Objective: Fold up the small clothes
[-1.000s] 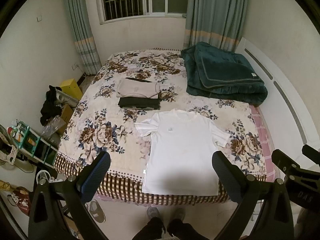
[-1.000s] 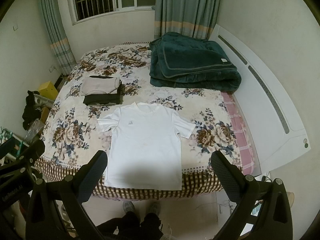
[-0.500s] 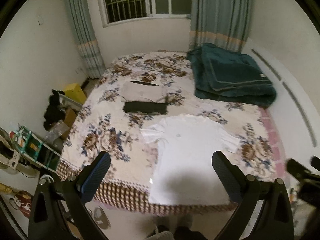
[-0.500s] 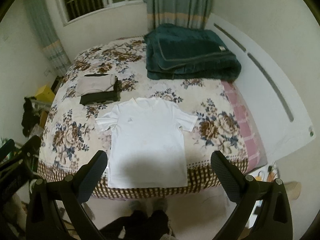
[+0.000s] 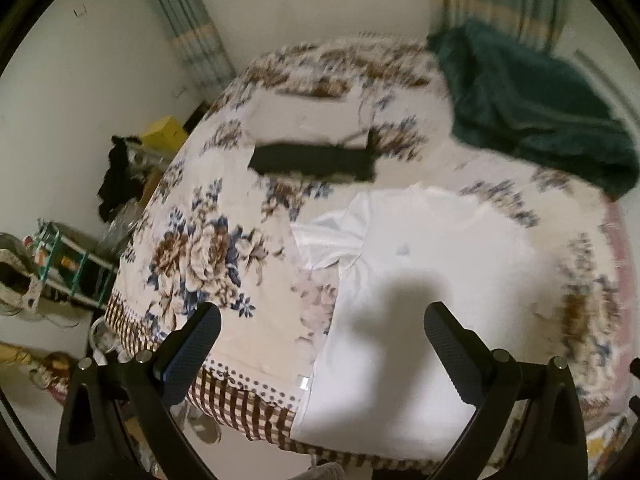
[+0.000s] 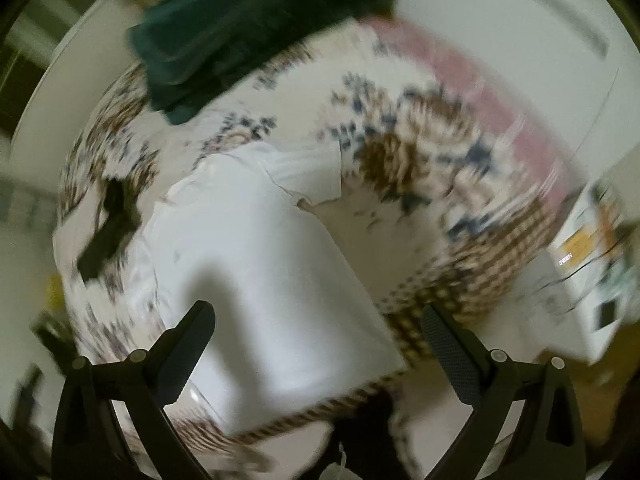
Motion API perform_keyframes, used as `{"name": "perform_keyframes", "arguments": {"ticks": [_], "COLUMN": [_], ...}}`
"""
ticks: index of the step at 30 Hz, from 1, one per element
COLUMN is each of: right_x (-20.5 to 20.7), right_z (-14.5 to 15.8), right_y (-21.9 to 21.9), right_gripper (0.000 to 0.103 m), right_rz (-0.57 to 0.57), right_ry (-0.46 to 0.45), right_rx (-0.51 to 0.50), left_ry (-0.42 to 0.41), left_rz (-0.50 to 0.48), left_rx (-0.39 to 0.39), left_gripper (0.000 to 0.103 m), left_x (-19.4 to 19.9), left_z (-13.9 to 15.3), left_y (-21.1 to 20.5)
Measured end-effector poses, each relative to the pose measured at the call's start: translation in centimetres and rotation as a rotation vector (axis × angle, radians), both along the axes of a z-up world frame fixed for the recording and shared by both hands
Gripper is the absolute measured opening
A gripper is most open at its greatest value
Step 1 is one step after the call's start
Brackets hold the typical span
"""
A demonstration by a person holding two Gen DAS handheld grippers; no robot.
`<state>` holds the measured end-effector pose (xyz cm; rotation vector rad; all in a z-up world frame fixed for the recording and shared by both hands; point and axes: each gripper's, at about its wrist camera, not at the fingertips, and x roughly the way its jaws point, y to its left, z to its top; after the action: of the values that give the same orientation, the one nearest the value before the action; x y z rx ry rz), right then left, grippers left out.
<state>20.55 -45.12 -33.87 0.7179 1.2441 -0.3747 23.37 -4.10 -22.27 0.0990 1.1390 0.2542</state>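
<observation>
A white T-shirt (image 5: pixel 432 280) lies flat on the floral bedsheet (image 5: pixel 208 248), its hem hanging over the near edge of the bed. In the right wrist view, which is blurred and tilted, the same T-shirt (image 6: pixel 256 256) spreads below the camera. My left gripper (image 5: pixel 322 328) hovers open above the shirt's left side and lower hem. Over the shirt's lower right part my right gripper (image 6: pixel 318 320) is open too. Neither holds anything. A dark folded garment (image 5: pixel 312 162) lies on a pale folded one beyond the shirt.
A dark green blanket (image 5: pixel 528 108) is piled at the far right of the bed. Left of the bed stand a teal rack (image 5: pixel 68 260), a yellow box (image 5: pixel 164 136) and dark clothes. The white headboard (image 6: pixel 500 20) runs along the right side.
Both grippers have dropped closer to the bed and the T-shirt. The right view has swung and tilted to the right and is now blurred. Both stay open.
</observation>
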Motion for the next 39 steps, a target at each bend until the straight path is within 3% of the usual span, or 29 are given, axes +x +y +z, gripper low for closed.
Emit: {"name": "perform_keyframes", "arguments": {"ticks": [5, 9, 15, 18, 19, 20, 22, 26, 31, 33, 35, 37, 39], "right_x": [6.3, 11.7, 21.6, 24.9, 25.4, 26.3, 27.6, 29.5, 30.8, 29.7, 26.8, 23.0, 19.2], "right_z": [-14.2, -23.7, -31.9, -33.3, -33.0, -32.6, -31.7, -29.2, -29.3, -30.2, -30.4, -30.4, -31.1], "right_y": [-7.7, -12.4, -16.0, -16.1, -15.8, -15.6, -15.2, -16.3, -16.3, -16.8, -17.5, -17.5, -16.3], "right_gripper": [0.093, 0.093, 0.093, 0.091, 0.075, 0.041, 0.004, 0.002, 0.002, 0.015, 0.052, 0.058, 0.059], "right_rz": [-0.146, -0.232, -0.154, -0.104, -0.087, -0.055, -0.031, -0.057, -0.025, -0.063, -0.144, -0.231, -0.289], "right_ry": [0.014, -0.018, -0.036, -0.057, -0.076, -0.094, -0.092, -0.144, -0.074, -0.003, 0.016, 0.007, -0.020], "right_rx": [0.207, 0.271, 0.270, 0.284, 0.280, 0.270, 0.229, 0.138, 0.083, 0.119, 0.173, 0.237, 0.348], "left_ry": [0.093, 0.141, 0.173, 0.181, 0.189, 0.190, 0.188, 0.161, 0.154, 0.152, 0.150, 0.160, 0.171], "left_rz": [0.063, 0.116, 0.116, 0.088, 0.077, 0.072, 0.060, 0.024, 0.006, 0.003, 0.006, 0.016, 0.031], "left_rx": [0.043, 0.049, 0.006, -0.009, -0.015, -0.020, -0.033, -0.034, -0.048, -0.048, -0.056, -0.067, -0.078], "left_gripper": [0.103, 0.103, 0.103, 0.103, 0.103, 0.103, 0.103, 0.103, 0.103, 0.103, 0.103, 0.103, 0.103], "left_x": [3.4, 5.4, 8.0, 9.0, 9.4, 9.8, 10.4, 11.4, 12.6, 12.7, 12.5, 12.1, 11.5], "left_z": [-9.0, -15.8, -23.6, -26.3, -27.2, -27.6, -28.3, -28.1, -27.8, -27.6, -27.5, -27.5, -27.7], "left_y": [-0.6, -0.8, -2.4, -3.8, -4.2, -4.4, -5.0, -6.4, -7.1, -7.3, -7.2, -6.8, -6.4]}}
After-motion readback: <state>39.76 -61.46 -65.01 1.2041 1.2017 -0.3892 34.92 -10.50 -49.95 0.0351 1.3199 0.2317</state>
